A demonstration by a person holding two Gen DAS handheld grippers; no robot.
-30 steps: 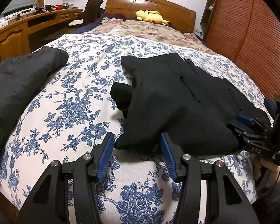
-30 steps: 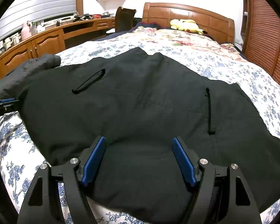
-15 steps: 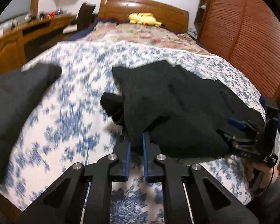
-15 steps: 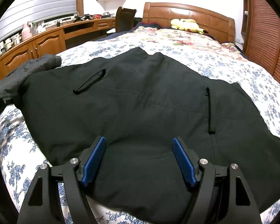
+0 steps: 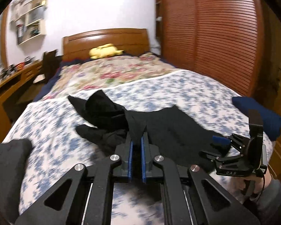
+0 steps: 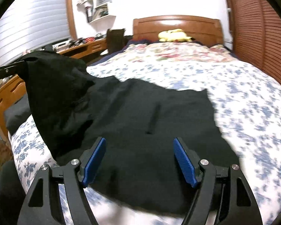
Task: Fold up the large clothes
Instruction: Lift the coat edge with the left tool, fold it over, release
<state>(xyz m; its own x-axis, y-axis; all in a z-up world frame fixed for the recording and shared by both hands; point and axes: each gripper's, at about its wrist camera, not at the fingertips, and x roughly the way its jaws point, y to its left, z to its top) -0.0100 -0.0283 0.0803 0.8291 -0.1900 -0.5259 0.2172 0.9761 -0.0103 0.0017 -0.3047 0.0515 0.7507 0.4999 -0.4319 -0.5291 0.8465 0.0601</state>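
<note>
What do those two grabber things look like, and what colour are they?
Both are black. The left gripper and right gripper have angular arms with triangular cut-outs, shiny silver bolts and ridged blue pads lining the fingers. The right one carries small white lettering and a thin black cable by the hand.

Large black garment (image 6: 140, 131) spread across blue-floral bedspread, left edge lifted and bunched, pocket slit on top.
</note>
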